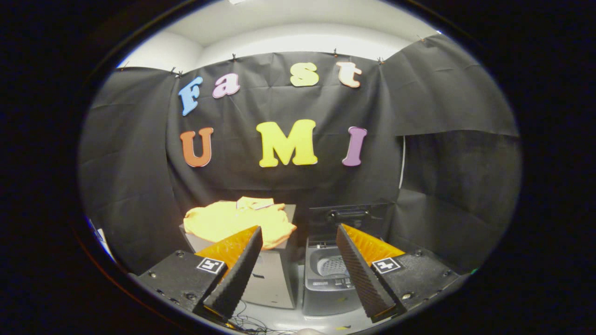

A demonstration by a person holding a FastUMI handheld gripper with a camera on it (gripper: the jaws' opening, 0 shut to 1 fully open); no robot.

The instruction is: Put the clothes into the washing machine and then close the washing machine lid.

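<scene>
Yellow clothes point(237, 222) sit heaped on a grey box point(272, 279), beyond the left finger; the washing machine point(328, 279), lid point(349, 218) up, stands just right. Claw point(298, 274) spread wide, holding nothing.

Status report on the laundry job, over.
Gripper open, holding nothing, short of both units. Yellow shirt lies on the grey box, beyond the left finger. Washing machine lid up, drum exposed. Nothing blocking the path.
</scene>
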